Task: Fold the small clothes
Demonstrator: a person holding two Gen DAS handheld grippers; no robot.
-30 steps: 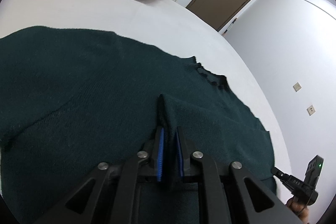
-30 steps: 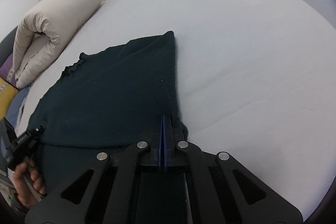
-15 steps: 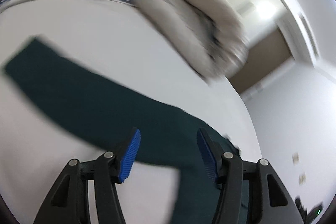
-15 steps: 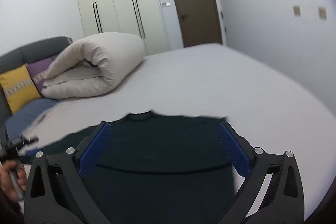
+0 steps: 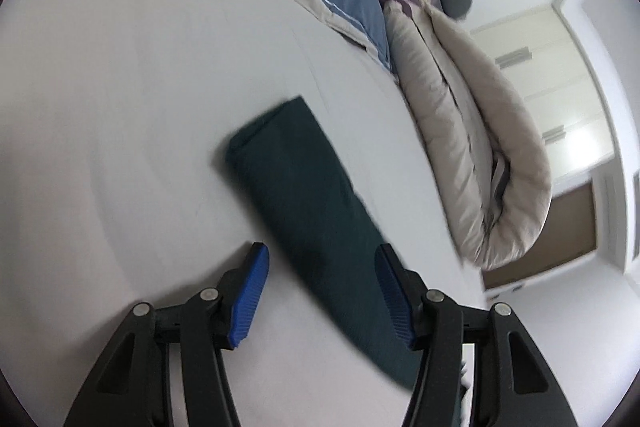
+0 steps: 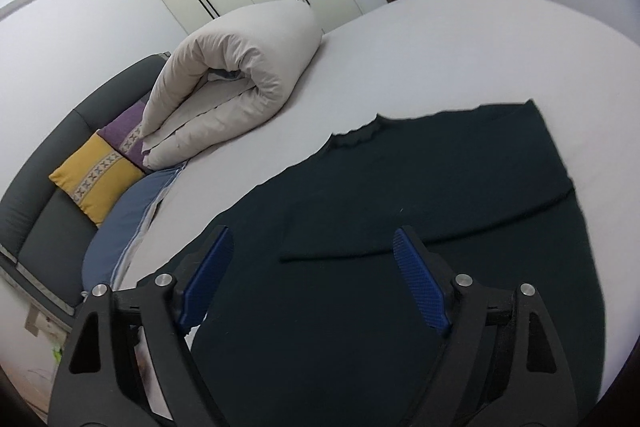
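Dark green, the one sweater lies flat on the white bed, its one spread sleeve running straight away from the open, empty left gripper, nearer to it than to the right gripper, whose jaws have just been narrowing, open and empty, above the body.

My sweater lies flat on the bed, right under my right claw. Its sleeve runs from between my left claw's fingers toward eleven o'clock. The rolled blanket sits at eleven o'clock behind the sweater, with pillows at nine o'clock.
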